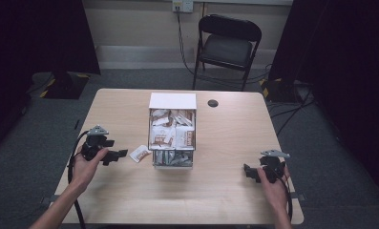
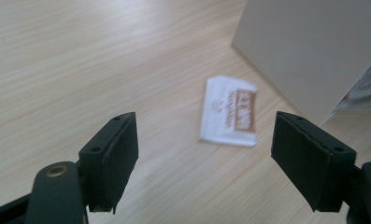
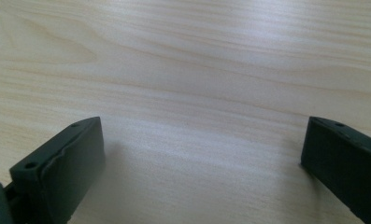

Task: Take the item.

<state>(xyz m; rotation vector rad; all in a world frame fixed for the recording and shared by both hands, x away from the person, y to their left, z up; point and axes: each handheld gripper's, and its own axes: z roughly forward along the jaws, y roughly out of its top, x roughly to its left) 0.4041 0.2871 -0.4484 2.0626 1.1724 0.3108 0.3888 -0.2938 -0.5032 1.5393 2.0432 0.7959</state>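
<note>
We held the left claw [image 2: 204, 154] wide, just short of the packet [image 2: 230, 112] beside the box [image 1: 173, 131]; best straddle it squarely. Right claw [image 3: 202, 163] gaped wide, empty

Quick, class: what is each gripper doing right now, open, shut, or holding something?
Left gripper: open, holding nothing; a white packet lies on the table ahead of its jaws.
Right gripper: open, holding nothing, over bare table.
</note>
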